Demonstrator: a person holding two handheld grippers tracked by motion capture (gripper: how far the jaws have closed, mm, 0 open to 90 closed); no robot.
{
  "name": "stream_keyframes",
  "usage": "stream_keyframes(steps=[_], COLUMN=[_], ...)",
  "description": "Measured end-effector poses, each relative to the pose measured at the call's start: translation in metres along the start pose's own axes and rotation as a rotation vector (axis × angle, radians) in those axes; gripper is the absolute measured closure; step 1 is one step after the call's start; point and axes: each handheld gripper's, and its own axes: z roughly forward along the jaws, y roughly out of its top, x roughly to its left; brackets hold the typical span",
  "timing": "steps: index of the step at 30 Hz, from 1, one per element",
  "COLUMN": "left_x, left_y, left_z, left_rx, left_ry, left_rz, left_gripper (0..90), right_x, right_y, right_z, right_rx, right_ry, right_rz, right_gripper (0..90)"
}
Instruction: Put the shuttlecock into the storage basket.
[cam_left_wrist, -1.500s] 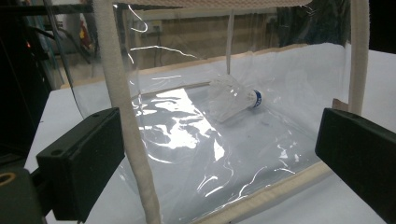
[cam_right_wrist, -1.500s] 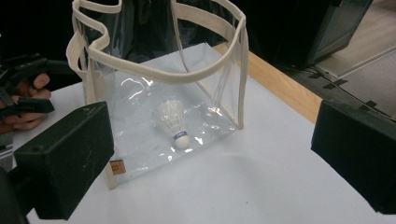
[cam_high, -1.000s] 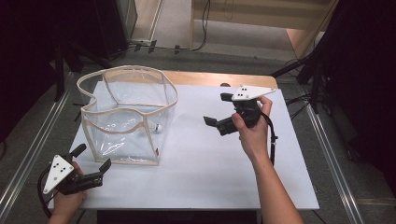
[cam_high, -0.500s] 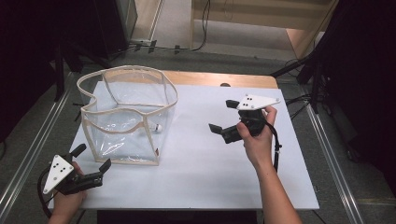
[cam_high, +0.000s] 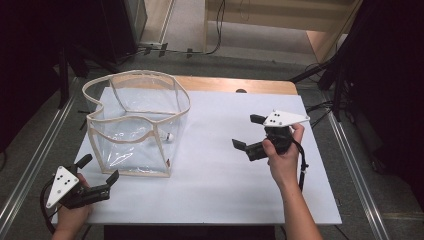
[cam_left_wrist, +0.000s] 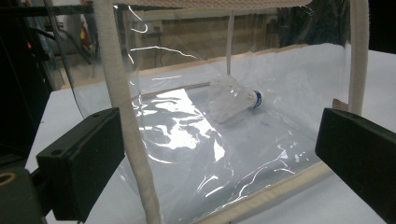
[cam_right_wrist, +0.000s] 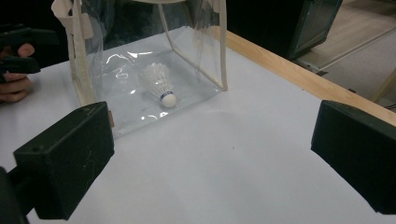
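While both tongs hang released and empty, the shuttlecock (cam_right_wrist: 161, 85) lies inside the clear bag (cam_high: 135, 125) near the tabletop's far-left corner — drop looks done; left tongs (cam_high: 95, 172) at the near-left corner, right tongs (cam_high: 247, 132) clear.

- The left gripper (cam_high: 98, 170) has a black body with two blocky black jaws and a pale grey three-cornered plate on top, dotted with small dark screw holes.
- A thin black cable loops from its rear.
- The right gripper (cam_high: 248, 132) is the same build: black body, grey three-cornered plate with dark holes, black cable trailing below the hand.
- In the gripper views, the jaws are matt black rectangular blocks, lightly scuffed, one with a small round hole.
- Both forearms are bare, without sleeves.
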Motion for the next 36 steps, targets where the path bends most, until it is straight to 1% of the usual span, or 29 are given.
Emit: stream_keyframes(steps=[5, 16, 20, 36], left_x=[0.000, 0.000, -0.001, -0.001], left_y=[0.000, 0.000, 0.000, 0.000], left_z=[0.000, 0.000, 0.000, 0.000], left_rx=[0.000, -0.001, -0.002, -0.002], left_ry=[0.001, 0.000, 0.001, 0.002], left_rz=[0.000, 0.003, 0.004, 0.004], left_gripper=[2.2, 2.1, 2.2, 2.2], right_x=[-0.001, -0.003, -0.005, -0.009], right_y=[-0.011, -0.035, -0.045, -0.074], right_z=[-0.003, -0.009, -0.012, -0.027], right_rx=[0.001, 0.002, 0.000, -0.005], right_ry=[-0.004, -0.018, -0.033, -0.064], right_rz=[0.012, 0.058, 0.074, 0.109], right_gripper=[0.0, 0.0, 0.0, 0.0])
